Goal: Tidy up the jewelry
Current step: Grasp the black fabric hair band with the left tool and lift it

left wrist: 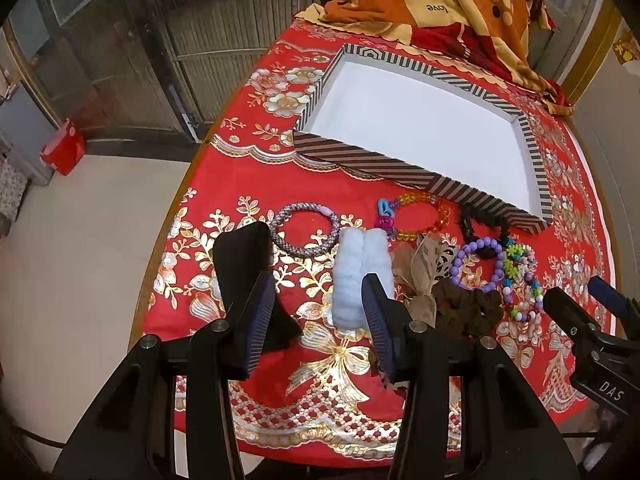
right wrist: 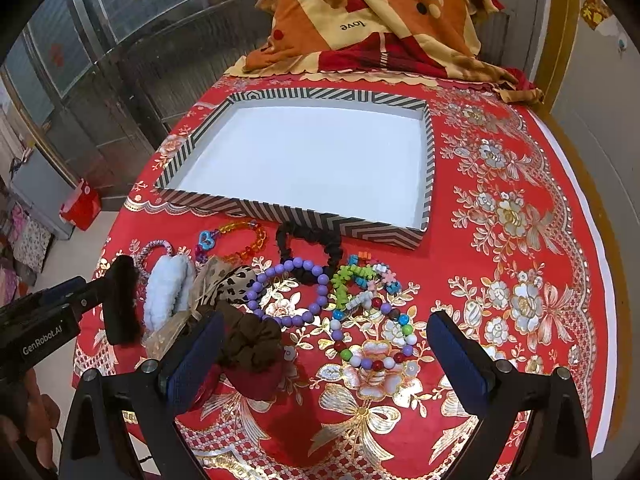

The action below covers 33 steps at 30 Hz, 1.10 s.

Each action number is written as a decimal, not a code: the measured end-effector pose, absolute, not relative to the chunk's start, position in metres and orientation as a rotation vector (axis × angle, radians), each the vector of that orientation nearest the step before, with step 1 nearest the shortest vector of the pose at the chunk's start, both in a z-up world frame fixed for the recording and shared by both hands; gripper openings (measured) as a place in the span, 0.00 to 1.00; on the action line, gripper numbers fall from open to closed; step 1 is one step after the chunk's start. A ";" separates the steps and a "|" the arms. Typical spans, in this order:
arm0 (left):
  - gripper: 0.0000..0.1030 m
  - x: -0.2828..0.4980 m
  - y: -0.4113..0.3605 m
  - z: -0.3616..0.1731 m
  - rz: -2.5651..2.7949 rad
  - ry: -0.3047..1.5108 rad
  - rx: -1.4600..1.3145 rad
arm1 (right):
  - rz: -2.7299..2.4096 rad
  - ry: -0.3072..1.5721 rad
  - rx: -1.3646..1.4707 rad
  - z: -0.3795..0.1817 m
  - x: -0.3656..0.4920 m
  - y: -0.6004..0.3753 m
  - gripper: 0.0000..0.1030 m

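Observation:
A striped shallow box (left wrist: 360, 162) with a white bottom lies on the red tablecloth; it also shows in the right wrist view (right wrist: 280, 216). In front of it lie a woven bracelet (left wrist: 280, 240), an amber bead bracelet (left wrist: 440, 216), a white fluffy scrunchie (left wrist: 360, 272), a purple bead bracelet (right wrist: 276, 280), a black scrunchie (right wrist: 312, 240), a brown scrunchie (right wrist: 252, 340) and a multicolour bead bracelet (right wrist: 376, 356). My left gripper (left wrist: 318, 312) is open, low over the cloth, its fingers either side of a black scrunchie (left wrist: 240, 256) and the white one. My right gripper (right wrist: 324, 344) is open above the bead bracelets.
A folded orange and red blanket (right wrist: 380, 20) lies at the table's far edge. The round table's left edge drops to a tiled floor with a red bag (left wrist: 64, 148). The right gripper body (left wrist: 592, 332) shows at the right of the left wrist view.

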<state>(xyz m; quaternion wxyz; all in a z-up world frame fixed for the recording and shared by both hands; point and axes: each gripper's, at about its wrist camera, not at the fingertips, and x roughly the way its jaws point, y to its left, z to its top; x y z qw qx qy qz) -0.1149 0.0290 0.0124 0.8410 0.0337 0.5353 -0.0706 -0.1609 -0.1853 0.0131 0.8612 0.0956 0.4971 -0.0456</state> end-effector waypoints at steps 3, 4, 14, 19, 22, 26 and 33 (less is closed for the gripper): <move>0.43 -0.115 0.030 0.013 -0.166 1.143 0.066 | -0.101 1.038 0.195 0.014 -0.162 -0.186 0.97; 0.43 -0.114 0.031 0.013 -0.170 1.147 0.065 | -0.103 1.039 0.196 0.014 -0.163 -0.187 0.97; 0.43 -0.100 0.072 0.015 -0.156 1.175 -0.025 | -0.136 1.045 0.221 0.011 -0.175 -0.209 0.97; 0.52 -0.093 0.099 0.007 -0.135 1.204 -0.095 | -0.134 1.049 0.230 0.007 -0.177 -0.214 0.97; 0.53 -0.092 0.105 0.000 -0.135 1.227 -0.105 | -0.123 1.055 0.235 0.005 -0.177 -0.214 0.97; 0.53 -0.089 0.109 -0.010 -0.180 1.287 -0.159 | -0.126 1.065 0.228 0.003 -0.177 -0.215 0.97; 0.53 -0.088 0.109 -0.031 -0.141 1.330 -0.144 | -0.150 1.076 0.227 -0.008 -0.177 -0.227 0.97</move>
